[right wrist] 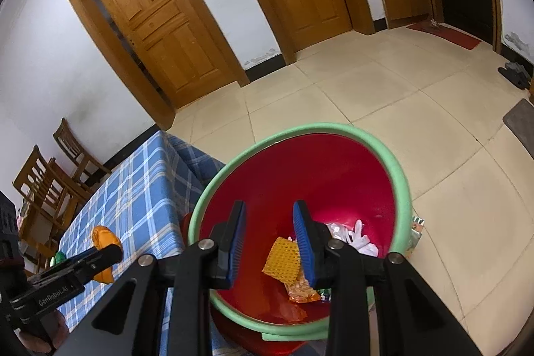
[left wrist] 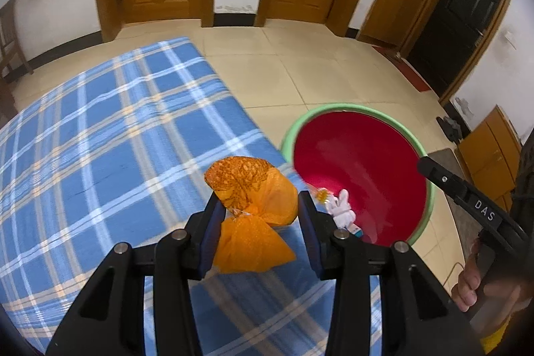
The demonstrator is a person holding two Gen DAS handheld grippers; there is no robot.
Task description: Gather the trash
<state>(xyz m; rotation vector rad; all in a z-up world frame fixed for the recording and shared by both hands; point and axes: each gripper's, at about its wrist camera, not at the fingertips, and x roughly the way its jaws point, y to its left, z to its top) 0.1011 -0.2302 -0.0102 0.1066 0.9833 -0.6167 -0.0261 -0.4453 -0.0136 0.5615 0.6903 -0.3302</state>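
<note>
My left gripper is shut on a crumpled orange snack bag, held over the edge of the blue plaid table next to the bin. The red bin with a green rim stands on the floor right of the table. My right gripper hangs open over the bin's rim with nothing between its blue pads. Inside lie an orange dotted wrapper and white crumpled plastic. In the right wrist view the left gripper with the orange bag shows at lower left.
Wooden chairs stand beyond the table's far end. A small packet lies on the tiled floor beside the bin. Wooden doors line the wall, with a red mat by a dark door and a grey mat at right.
</note>
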